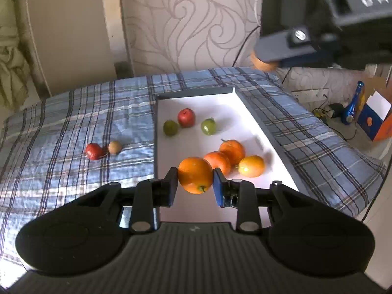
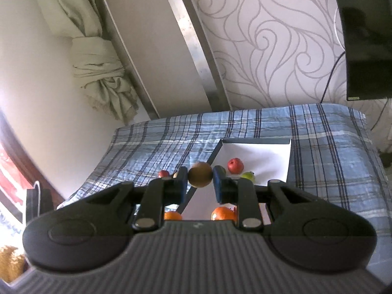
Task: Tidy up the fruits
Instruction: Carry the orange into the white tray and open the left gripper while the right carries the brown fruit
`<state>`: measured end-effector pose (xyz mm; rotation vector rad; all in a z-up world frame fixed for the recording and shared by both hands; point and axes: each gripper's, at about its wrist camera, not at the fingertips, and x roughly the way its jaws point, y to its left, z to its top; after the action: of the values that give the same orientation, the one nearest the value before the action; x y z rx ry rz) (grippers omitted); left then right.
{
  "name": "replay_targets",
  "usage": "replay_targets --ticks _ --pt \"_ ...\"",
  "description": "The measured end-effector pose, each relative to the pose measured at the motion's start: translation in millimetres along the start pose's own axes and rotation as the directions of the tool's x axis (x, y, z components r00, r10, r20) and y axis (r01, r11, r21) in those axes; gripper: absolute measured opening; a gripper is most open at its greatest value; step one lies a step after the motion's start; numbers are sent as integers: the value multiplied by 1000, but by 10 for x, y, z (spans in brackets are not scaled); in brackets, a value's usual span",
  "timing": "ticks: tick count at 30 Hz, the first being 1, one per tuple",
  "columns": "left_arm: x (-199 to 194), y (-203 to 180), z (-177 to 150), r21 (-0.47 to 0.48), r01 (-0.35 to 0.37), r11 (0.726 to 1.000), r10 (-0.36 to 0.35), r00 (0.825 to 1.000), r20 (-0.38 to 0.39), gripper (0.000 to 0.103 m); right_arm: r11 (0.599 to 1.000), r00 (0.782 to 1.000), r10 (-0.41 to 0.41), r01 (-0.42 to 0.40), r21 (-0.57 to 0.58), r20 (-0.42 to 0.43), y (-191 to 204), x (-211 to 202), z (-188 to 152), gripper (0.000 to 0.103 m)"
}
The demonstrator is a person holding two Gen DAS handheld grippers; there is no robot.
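A tray (image 1: 247, 105) lies on the bedspread (image 1: 73, 122), fruits (image 1: 230, 156) inside it; two fruits (image 1: 103, 150) rest on the cloth to its left.

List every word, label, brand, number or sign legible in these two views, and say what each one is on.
"DA": pale letters, blurred and cut off by the frame edge, on the housing of the right gripper in the left wrist view.
Orange and blue box on the floor: a round emblem, no text legible.
Red and white printed surface at the left edge of the right wrist view: too blurred to read.
Small green label on the dark screen: too small to read.
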<state>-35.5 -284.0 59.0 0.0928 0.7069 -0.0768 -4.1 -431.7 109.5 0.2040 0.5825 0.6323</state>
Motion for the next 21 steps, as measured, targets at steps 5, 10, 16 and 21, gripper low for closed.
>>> replay_targets --ticks 5,10,16,21 --pt "170 -56 -124 17 3 1000 -2 999 -37 35 1000 999 -4 4 -5 38 -73 -23 -48 25" --pt "345 -59 -221 44 1 999 1 999 -44 35 999 999 -28 27 23 19 -139 57 -177 25" --pt "450 -47 -244 17 5 1000 -4 999 -46 35 999 999 -43 43 -16 14 -171 105 -25 25" --pt "523 28 -291 37 13 999 -10 998 -62 36 997 997 -71 71 -15 -7 -204 169 -94 25"
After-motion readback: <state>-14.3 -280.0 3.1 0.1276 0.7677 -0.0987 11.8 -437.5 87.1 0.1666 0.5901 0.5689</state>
